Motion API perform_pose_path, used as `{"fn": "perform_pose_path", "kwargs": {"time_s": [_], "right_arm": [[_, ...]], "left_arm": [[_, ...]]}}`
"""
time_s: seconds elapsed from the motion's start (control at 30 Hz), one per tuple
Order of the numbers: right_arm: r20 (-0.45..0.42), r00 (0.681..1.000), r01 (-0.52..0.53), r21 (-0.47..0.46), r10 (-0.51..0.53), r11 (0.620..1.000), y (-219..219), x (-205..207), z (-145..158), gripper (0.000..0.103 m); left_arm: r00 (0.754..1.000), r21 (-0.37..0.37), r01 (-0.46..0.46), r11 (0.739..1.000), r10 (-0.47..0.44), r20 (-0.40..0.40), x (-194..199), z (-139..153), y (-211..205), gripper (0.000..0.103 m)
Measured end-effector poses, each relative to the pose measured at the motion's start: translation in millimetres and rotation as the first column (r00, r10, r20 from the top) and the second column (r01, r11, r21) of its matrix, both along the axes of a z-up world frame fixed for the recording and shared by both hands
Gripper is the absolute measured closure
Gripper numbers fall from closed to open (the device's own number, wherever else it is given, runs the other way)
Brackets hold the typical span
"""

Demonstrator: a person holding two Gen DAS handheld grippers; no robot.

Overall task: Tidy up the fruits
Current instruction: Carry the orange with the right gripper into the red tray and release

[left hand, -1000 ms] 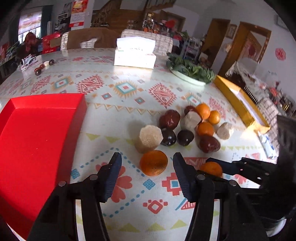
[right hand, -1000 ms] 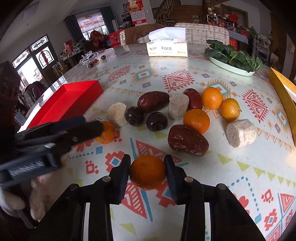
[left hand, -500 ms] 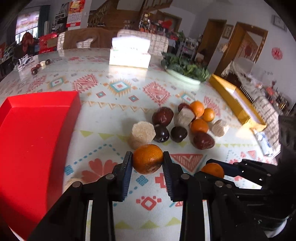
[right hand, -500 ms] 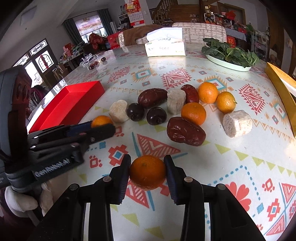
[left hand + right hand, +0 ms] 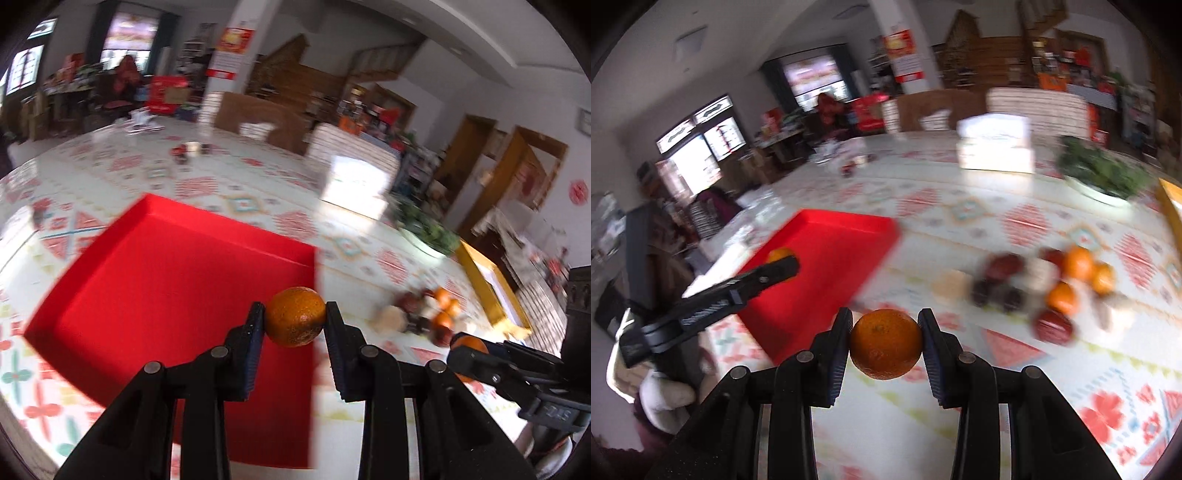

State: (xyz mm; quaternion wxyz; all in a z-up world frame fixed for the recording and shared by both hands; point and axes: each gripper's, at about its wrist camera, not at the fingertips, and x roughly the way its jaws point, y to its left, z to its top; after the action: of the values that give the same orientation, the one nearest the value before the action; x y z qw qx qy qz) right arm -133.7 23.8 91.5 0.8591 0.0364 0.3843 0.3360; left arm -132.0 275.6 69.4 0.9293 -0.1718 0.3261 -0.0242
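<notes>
My left gripper (image 5: 294,320) is shut on an orange (image 5: 295,316) and holds it in the air above the near right part of the red tray (image 5: 155,280). My right gripper (image 5: 885,341) is shut on another orange (image 5: 885,344), held above the patterned tablecloth, right of the red tray (image 5: 827,258). The left gripper's orange also shows over the tray in the right wrist view (image 5: 780,256). A blurred pile of oranges (image 5: 1078,263), dark red fruits (image 5: 1052,326) and pale chunks lies on the cloth to the right.
A white tissue box (image 5: 995,147) and a plate of greens (image 5: 1100,177) stand at the back of the table. A yellow box (image 5: 487,288) lies at the right edge. Small dark items (image 5: 181,150) sit far back.
Both grippers have lifted their oranges off the table and swung left. The left one, which closed on its orange a moment before, is now over the red tray.
</notes>
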Motion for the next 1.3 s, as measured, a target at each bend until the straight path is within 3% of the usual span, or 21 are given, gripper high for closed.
{"fn": "perform_pose_path", "kwargs": {"time_s": [0.13, 0.3, 0.6, 0.7, 0.77, 0.83, 0.93, 1.1, 1.3], "right_arm": [[-0.039, 0.993, -0.111, 0.012, 0.111, 0.994, 58, 11, -7, 0.062], [-0.068, 0.977, -0.203, -0.044, 0.2, 0.978, 124, 17, -27, 0.062], [-0.088, 0.965, -0.259, -0.143, 0.248, 0.955, 173, 8, -54, 0.062], [-0.07, 0.965, -0.261, -0.17, 0.252, 0.95, 177, 4, -56, 0.062], [-0.063, 0.964, -0.264, -0.168, 0.256, 0.95, 176, 3, -54, 0.06], [-0.047, 0.964, -0.265, -0.159, 0.26, 0.951, 175, 0, -49, 0.049], [-0.005, 0.968, -0.251, -0.148, 0.253, 0.957, 165, -4, -36, 0.047], [0.064, 0.984, -0.156, -0.103, 0.164, 0.982, 111, 2, -9, 0.044], [0.023, 0.995, -0.09, -0.189, 0.096, 0.978, 53, 20, -30, 0.043]], "left_arm": [[0.996, 0.01, -0.08, 0.997, 0.08, -0.028, 0, -11, 36, 0.072], [0.987, 0.018, -0.147, 0.989, 0.148, -0.064, 2, -26, 67, 0.072], [0.981, -0.022, -0.18, 0.983, 0.177, -0.079, -6, -38, 92, 0.071], [0.98, -0.035, -0.186, 0.982, 0.183, -0.074, -9, -36, 92, 0.062], [0.98, -0.036, -0.193, 0.98, 0.191, -0.064, -11, -33, 91, 0.051], [0.98, -0.038, -0.195, 0.98, 0.193, -0.055, -14, -29, 90, 0.046], [0.979, -0.039, -0.2, 0.979, 0.198, -0.041, -18, -23, 88, 0.045], [0.978, -0.047, -0.209, 0.977, 0.208, -0.017, -25, -14, 84, 0.039], [0.981, -0.062, -0.193, 0.979, 0.193, -0.012, -21, -13, 72, 0.038]]}}
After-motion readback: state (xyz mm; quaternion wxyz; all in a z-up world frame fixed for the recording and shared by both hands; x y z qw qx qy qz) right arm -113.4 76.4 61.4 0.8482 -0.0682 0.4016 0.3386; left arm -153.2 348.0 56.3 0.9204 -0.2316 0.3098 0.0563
